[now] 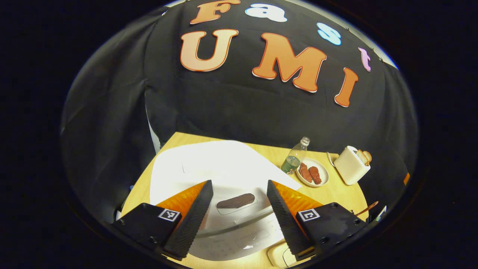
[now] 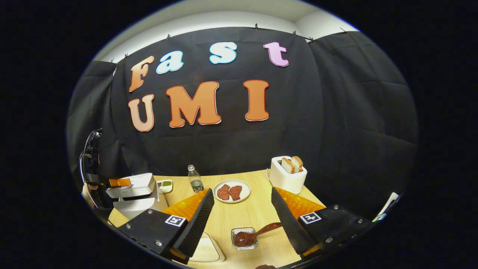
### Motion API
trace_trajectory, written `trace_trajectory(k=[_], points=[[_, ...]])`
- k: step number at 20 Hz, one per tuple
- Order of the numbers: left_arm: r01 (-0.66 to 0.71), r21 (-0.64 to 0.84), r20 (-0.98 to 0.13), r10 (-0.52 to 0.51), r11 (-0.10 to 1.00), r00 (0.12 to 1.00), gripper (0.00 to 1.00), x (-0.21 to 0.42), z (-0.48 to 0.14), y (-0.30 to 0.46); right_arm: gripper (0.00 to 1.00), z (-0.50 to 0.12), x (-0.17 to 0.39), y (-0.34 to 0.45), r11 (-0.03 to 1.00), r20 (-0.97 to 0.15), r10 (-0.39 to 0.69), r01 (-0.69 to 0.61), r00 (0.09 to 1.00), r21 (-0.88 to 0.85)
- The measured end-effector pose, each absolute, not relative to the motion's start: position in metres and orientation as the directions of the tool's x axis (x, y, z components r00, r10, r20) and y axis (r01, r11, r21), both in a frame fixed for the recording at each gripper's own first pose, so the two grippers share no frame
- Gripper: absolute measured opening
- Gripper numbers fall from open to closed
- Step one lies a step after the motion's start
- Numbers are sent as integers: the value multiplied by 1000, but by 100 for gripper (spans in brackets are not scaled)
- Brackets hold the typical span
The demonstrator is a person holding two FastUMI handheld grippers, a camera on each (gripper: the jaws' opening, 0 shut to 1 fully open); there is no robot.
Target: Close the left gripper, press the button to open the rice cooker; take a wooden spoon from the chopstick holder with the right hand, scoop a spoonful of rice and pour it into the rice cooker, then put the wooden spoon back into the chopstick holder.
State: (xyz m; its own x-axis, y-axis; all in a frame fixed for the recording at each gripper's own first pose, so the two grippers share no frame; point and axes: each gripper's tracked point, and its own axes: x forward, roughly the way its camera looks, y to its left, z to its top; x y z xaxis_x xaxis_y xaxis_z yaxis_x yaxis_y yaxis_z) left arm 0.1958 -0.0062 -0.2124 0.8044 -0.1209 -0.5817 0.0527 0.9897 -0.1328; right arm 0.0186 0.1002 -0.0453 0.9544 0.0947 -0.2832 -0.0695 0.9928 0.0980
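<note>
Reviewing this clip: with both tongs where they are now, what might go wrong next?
1. The left tongs are open, with a finger on either side of the dark button on the rice cooker. Pressing down like this would likely miss the button.
2. The wooden spoon leans out of a small clear holder. A sideways pull by the open right tongs may tip the holder.

white rice cooker (image 1: 224,175) with a dark brown button (image 1: 235,201), light wood table (image 2: 254,220), white toaster (image 2: 286,179), reddish-brown wooden spoon (image 2: 254,233), white plate (image 2: 244,194)
</note>
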Motion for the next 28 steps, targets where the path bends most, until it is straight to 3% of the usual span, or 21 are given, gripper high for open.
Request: trace_trajectory(k=[4,9,16,20,28], points=[[14,-159,-601,-108,987,792,99,192,-230,-4,95,-52,17,99,990,-302,111,-80,947,115],[48,36,-620,-16,998,784,100,192,-245,-6,95,-58,16,95,990,-313,111,-78,943,115],[11,-57,-619,-44,998,785,99,184,-224,-4,95,-51,16,109,985,-293,151,-117,944,130],[6,-107,-502,-59,994,863,99,173,-153,9,95,-34,20,122,979,-260,181,-149,949,137],[35,-108,-117,-48,994,992,99,134,33,30,95,8,23,149,966,-174,230,-203,957,158]])
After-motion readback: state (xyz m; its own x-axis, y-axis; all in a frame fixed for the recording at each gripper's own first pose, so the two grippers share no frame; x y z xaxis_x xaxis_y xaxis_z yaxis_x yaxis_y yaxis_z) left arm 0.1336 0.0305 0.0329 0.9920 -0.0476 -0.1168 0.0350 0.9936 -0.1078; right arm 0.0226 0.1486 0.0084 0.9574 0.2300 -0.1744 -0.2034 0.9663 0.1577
